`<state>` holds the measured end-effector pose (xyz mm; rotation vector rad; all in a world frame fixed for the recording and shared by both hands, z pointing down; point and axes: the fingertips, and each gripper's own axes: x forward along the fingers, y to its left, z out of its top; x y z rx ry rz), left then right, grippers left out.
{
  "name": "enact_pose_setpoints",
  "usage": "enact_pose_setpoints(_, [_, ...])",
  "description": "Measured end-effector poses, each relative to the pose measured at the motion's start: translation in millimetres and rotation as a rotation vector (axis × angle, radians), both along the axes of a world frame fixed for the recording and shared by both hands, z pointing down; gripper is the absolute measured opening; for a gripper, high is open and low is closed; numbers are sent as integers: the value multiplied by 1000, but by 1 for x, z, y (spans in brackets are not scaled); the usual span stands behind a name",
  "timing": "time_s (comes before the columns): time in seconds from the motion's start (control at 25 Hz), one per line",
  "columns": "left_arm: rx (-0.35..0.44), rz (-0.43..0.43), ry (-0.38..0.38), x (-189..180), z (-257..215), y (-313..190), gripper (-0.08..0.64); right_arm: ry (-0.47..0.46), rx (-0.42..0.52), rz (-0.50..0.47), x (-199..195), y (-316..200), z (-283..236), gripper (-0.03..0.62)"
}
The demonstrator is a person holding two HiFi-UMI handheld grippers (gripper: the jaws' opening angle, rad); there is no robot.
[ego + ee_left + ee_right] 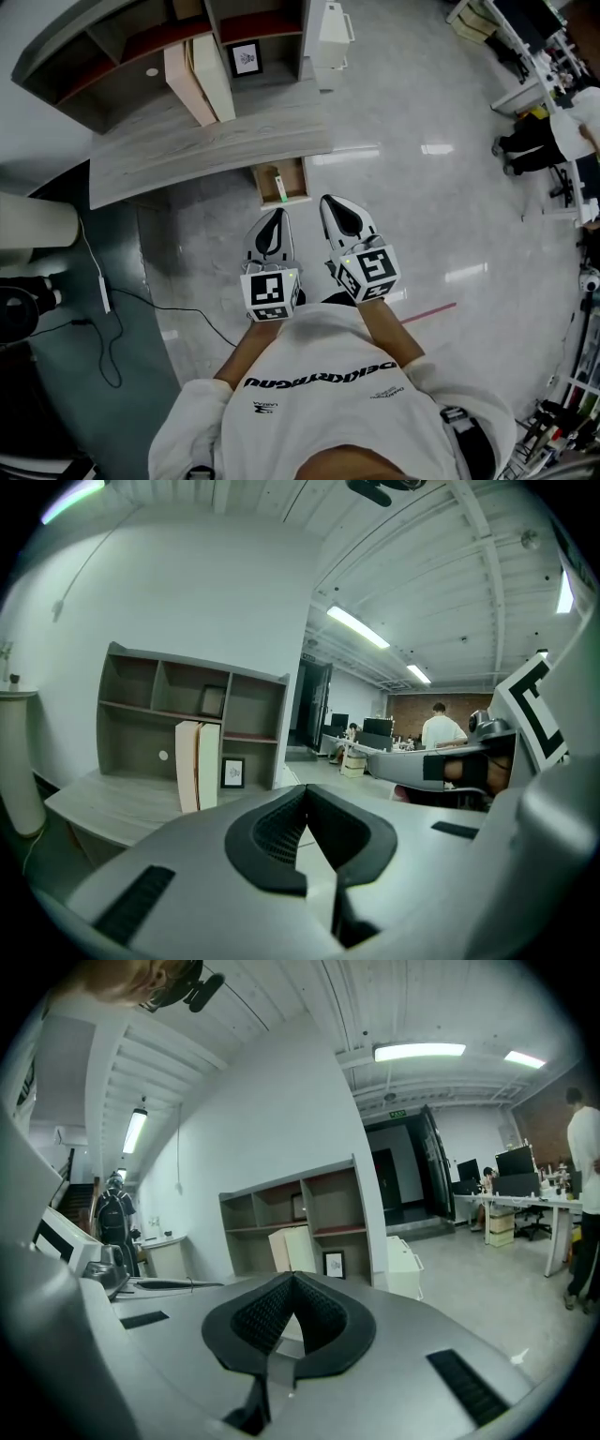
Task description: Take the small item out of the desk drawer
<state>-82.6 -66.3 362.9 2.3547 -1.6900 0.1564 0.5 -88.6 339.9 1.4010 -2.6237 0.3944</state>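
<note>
A grey wooden desk (pixel 187 150) with a shelf unit stands ahead in the head view. Under its front edge a small wooden drawer (pixel 292 172) is pulled open, with a small green and white item (pixel 279 191) lying inside. My left gripper (pixel 277 216) and right gripper (pixel 330 202) are held side by side over the floor, short of the drawer, both shut with nothing in them. The left gripper view shows the shut tips (pixel 305 789) pointing toward the desk (pixel 112 799). In the right gripper view the tips (pixel 292 1277) also meet, and the shelf unit (pixel 300 1213) is beyond.
Two upright cream binders (pixel 199 80) and a small picture frame (pixel 246 58) stand on the desk. A white cabinet (pixel 333 42) sits right of it. A cable (pixel 103 281) trails on the floor at left. A person (pixel 553 141) works at desks far right.
</note>
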Motion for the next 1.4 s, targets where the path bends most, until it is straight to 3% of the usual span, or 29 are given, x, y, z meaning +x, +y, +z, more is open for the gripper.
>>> enact_pose_setpoints(0.28, [-55,4,2,-2,25,-33,15,15,-43,8,-4,-32,21,31])
enact_pose_setpoints(0.52, [-103,-2,-57,6,61,-51,15,12,-76,-19,-4,-52,51,31])
enact_pose_setpoints(1.4, [-318,-121,-45,12,210,-107,17,75,-187,-23,17,-91,176,31])
